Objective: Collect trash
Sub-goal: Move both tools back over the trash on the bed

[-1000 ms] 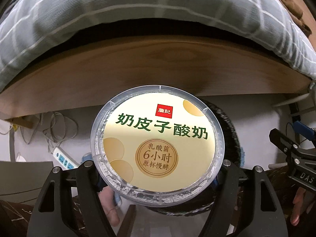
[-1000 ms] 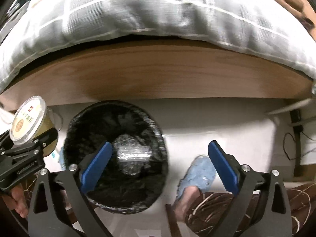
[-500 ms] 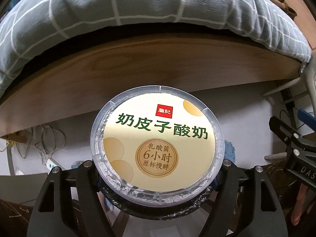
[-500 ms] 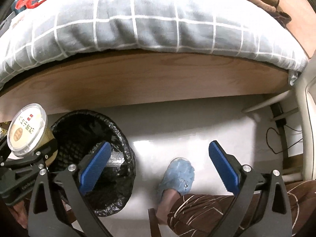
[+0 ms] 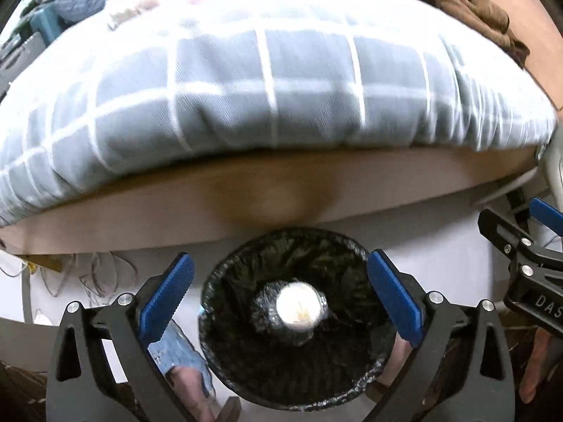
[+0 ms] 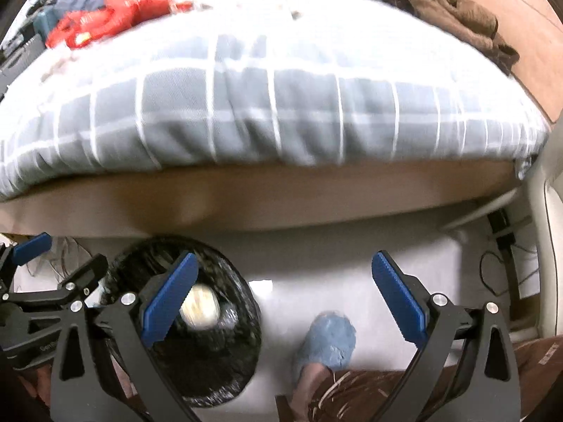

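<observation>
A round trash bin [image 5: 246,362] lined with a black bag stands on the white floor below the bed. The yellow-lidded yogurt cup [image 5: 299,307] lies inside it, on clear plastic trash. My left gripper [image 5: 281,293] is open and empty, right above the bin. In the right wrist view the bin [image 6: 225,362] sits at lower left with the cup [image 6: 201,307] blurred inside it. My right gripper [image 6: 281,292] is open and empty, over the floor to the right of the bin.
A wooden bed frame [image 5: 140,211] with a grey checked duvet [image 5: 267,95] rises behind the bin. Red items [image 6: 105,21] and brown cloth [image 6: 450,7] lie on the bed. The person's blue slipper [image 6: 329,343] is beside the bin. Cables [image 5: 84,270] lie at left.
My left gripper has opened and let go of the yogurt cup, which has dropped into the bin. Both views have tilted up toward the bed.
</observation>
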The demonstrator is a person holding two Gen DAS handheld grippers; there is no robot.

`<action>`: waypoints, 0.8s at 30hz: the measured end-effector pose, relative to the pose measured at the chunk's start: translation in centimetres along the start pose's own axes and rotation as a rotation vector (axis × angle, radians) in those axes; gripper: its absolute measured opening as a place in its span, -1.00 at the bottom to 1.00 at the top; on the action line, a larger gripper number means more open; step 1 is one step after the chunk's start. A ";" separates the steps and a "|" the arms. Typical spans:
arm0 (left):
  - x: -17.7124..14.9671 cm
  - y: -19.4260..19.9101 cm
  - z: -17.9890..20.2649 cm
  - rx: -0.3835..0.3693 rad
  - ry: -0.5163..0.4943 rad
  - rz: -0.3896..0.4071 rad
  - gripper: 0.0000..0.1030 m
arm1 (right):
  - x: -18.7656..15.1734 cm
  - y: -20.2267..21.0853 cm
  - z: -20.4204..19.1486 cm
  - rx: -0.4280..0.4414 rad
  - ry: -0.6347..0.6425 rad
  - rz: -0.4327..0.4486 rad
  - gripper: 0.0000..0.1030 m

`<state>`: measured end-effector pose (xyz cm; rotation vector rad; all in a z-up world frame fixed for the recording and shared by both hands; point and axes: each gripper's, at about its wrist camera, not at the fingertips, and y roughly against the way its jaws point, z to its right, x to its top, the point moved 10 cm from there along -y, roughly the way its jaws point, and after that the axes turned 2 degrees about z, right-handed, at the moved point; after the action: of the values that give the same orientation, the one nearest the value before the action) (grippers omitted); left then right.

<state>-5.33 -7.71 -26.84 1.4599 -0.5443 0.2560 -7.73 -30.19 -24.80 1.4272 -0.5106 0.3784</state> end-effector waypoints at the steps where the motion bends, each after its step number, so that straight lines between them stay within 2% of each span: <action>1: 0.4 0.5 -0.4 0.003 0.005 0.014 0.89 | 0.7 0.5 -0.1 0.007 -0.001 0.020 0.85; 7: 3.8 3.2 -1.9 0.044 0.027 0.102 0.89 | 4.2 2.7 -0.5 0.047 -0.015 0.103 0.85; 15: 7.7 5.7 -3.5 0.058 0.052 0.163 0.89 | 8.8 4.9 -1.2 0.063 -0.013 0.218 0.85; 24: 12.5 6.4 -5.1 0.065 0.068 0.218 0.89 | 13.2 5.0 -2.1 0.078 0.013 0.274 0.85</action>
<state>3.23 -3.99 -15.20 1.4500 -0.6455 0.4978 0.85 -28.21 -13.49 1.4313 -0.6895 0.6319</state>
